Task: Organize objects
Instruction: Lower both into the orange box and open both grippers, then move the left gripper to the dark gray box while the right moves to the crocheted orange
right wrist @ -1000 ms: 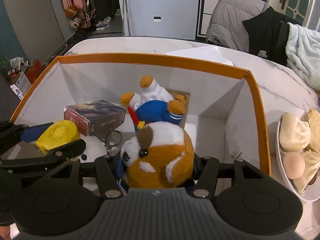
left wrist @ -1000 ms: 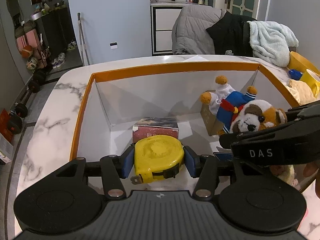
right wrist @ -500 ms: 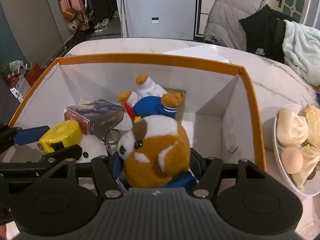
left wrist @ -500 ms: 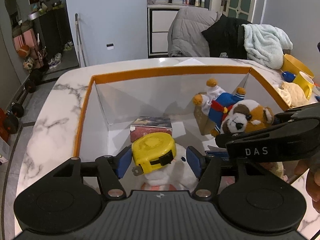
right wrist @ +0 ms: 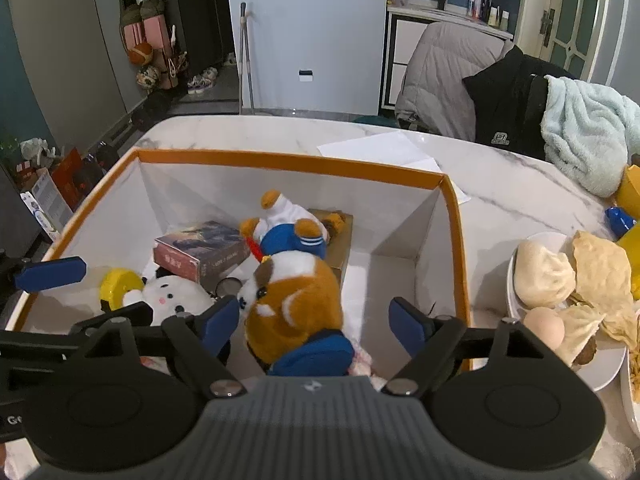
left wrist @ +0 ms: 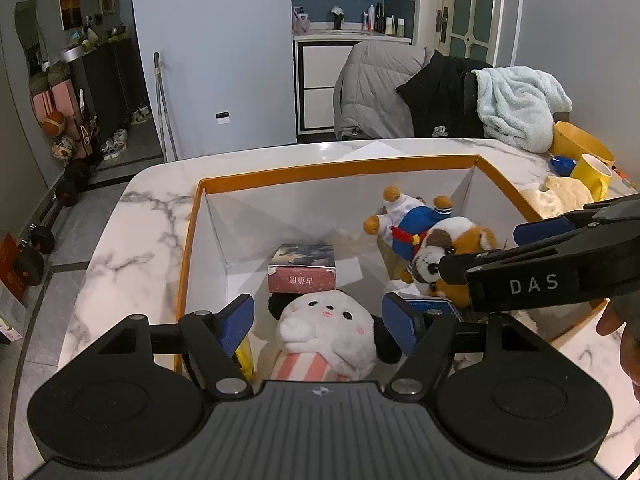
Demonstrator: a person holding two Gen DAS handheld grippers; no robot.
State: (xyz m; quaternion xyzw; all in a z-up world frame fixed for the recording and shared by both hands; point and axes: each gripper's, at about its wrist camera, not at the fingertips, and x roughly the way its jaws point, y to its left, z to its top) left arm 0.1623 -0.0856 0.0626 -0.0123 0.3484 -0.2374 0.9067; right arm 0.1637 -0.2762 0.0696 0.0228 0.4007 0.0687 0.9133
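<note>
Both jaws opening, clear of toys. Left gripper (left wrist: 318,322) above panda plush (left wrist: 326,330); right gripper (right wrist: 316,324) with brown dog plush (right wrist: 294,300) between pads, untouched. Risk: left pad at 9 o'clock snagging dog's fur on pull-out; tape measure (right wrist: 118,287) at 9 o'clock could tip.

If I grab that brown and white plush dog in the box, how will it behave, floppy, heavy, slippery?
The plush dog looks stuffed and furry, so it will probably squash between the pads rather than slip. It is likely light for its bulk. Lying loosely against the blue-clad plush in the box, it may nudge that neighbour when lifted.
</note>
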